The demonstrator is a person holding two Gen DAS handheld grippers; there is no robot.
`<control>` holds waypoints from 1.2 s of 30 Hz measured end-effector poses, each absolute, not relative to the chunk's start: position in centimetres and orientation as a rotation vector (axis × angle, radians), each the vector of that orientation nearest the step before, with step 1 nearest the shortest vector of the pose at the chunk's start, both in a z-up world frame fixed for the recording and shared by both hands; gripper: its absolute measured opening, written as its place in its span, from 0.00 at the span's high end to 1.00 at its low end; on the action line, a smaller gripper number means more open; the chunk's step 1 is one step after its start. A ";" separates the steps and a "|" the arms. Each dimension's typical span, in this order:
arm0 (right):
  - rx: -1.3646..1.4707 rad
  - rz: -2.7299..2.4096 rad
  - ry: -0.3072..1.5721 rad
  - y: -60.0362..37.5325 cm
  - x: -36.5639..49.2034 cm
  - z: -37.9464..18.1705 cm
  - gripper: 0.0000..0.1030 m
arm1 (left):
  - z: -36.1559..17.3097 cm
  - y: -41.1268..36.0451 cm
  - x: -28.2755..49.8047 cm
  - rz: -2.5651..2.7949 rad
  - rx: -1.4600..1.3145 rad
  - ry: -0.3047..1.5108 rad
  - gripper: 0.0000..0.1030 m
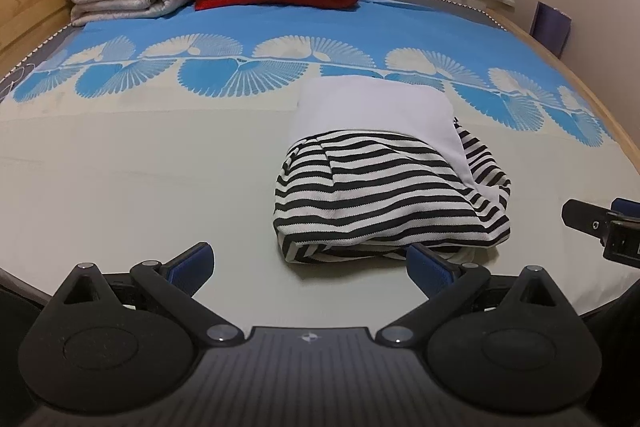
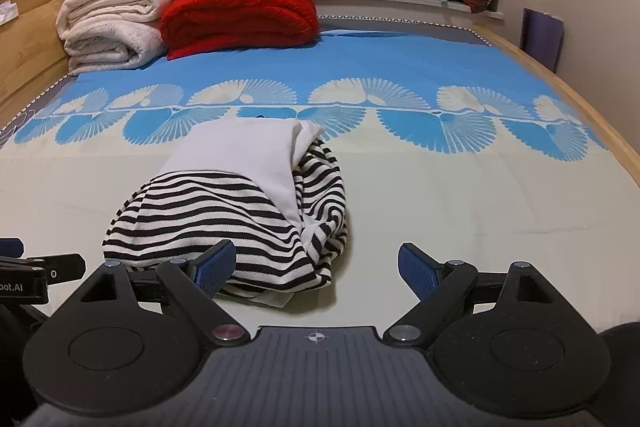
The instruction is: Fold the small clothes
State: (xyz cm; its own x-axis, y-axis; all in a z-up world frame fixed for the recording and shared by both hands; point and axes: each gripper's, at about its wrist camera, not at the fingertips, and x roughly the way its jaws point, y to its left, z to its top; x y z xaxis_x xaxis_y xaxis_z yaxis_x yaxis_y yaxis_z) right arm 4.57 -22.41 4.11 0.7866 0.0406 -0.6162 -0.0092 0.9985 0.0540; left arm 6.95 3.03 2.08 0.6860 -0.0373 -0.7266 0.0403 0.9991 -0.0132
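Left wrist view shows your left gripper (image 1: 310, 267) spread wide and empty, low over the bed sheet (image 1: 140, 187), with the striped garment (image 1: 384, 195) at one o'clock. Your right gripper (image 2: 316, 267) is likewise released, the bundle at eleven o'clock touching its left pad. It looks folded but lumpy; you probably need to square its near edge. Farther off sit the folded blankets (image 2: 240, 15).
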 end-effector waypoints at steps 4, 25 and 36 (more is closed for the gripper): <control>0.041 0.031 0.669 -22.3 4.5 4.0 0.14 | 2.0 3.1 7.0 -0.041 0.002 0.821 0.01; 0.008 0.043 0.674 -21.5 4.4 3.9 0.14 | 2.0 3.1 7.0 -0.037 -0.014 0.830 0.01; 0.003 0.045 0.673 -21.5 4.4 3.9 0.14 | 2.0 2.9 7.1 -0.034 -0.018 0.831 0.01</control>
State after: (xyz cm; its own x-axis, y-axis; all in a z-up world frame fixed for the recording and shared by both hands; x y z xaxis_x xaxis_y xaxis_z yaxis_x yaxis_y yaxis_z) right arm 4.38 -21.51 3.85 0.7812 0.0424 -0.6229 -0.0407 0.9990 0.0170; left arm 7.07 2.95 2.01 0.6739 -0.0374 -0.7378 0.0233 0.9993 -0.0294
